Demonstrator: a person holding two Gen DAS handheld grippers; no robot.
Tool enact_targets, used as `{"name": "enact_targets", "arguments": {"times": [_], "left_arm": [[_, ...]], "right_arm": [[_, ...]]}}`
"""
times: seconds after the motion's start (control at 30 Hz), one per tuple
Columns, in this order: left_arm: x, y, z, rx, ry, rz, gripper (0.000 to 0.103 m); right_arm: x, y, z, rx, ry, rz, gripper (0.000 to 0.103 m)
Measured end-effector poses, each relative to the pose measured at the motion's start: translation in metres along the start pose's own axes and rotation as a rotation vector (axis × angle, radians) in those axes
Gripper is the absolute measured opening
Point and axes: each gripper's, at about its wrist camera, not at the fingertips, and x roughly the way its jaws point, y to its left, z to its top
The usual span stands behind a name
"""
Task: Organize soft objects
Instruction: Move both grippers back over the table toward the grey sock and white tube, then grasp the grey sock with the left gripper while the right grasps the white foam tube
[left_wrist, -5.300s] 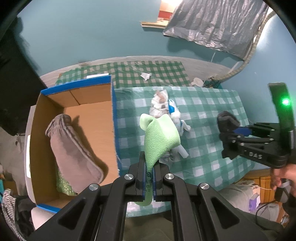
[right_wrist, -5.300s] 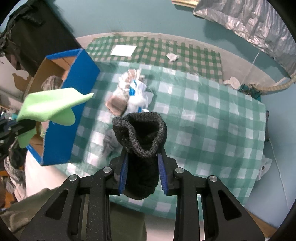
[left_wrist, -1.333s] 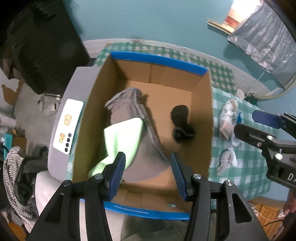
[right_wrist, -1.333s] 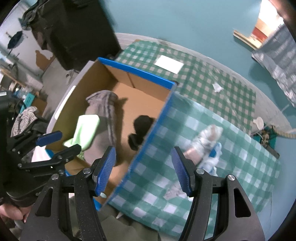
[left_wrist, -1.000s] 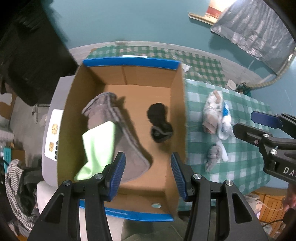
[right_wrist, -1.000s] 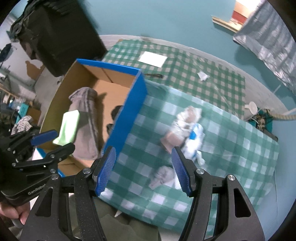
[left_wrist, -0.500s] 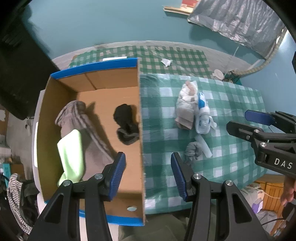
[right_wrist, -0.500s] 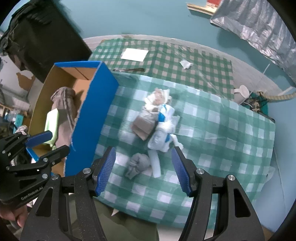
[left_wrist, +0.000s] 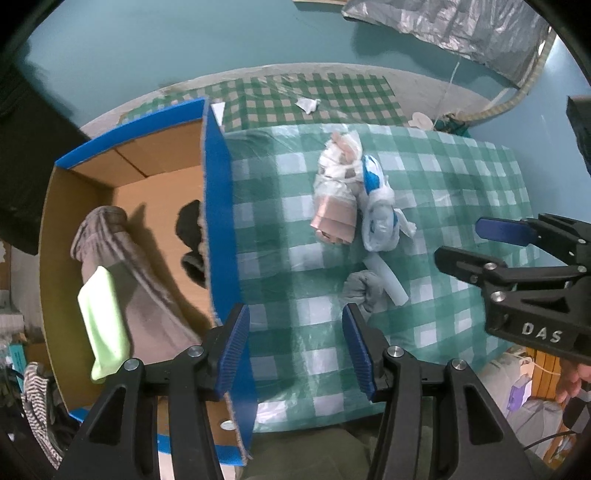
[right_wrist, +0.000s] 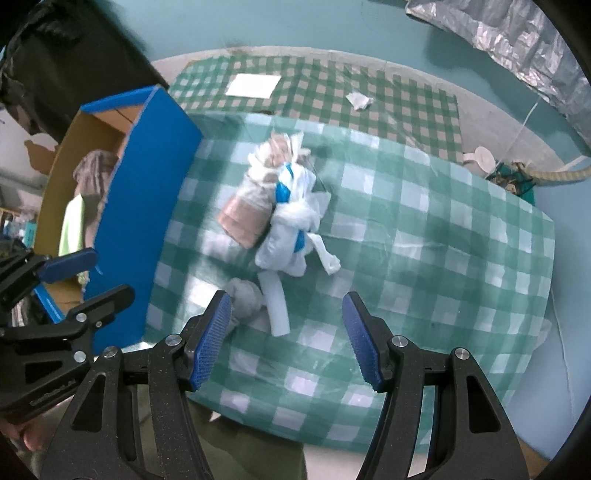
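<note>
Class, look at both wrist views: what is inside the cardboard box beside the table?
Inside the cardboard box: a grey-brown garment with a light green cloth lying on it, and a black sock partly hidden by the box's blue wall. Anything beneath the garment is covered.

A green-checked cloth (left_wrist: 461, 173) under clear plastic covers the table, and beyond it a darker checked mat (right_wrist: 388, 99) lies on the floor — on it a white paper sheet (right_wrist: 253, 85) and a crumpled scrap (right_wrist: 358, 100), well apart. Crinkled silver foil (left_wrist: 461, 26) hangs on the teal wall (left_wrist: 184, 44). Striped fabric (left_wrist: 37, 406) shows at the lower left edge — partly hidden.
</note>
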Motion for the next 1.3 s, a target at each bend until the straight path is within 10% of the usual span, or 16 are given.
{"name": "enact_targets", "arguments": {"times": [1.3], "left_arm": [[0.128, -0.058, 0.002, 0.078, 0.169, 0.001, 0.072]], "right_arm": [[0.055, -0.032, -0.023, 0.051, 0.086, -0.003, 0.064]]}}
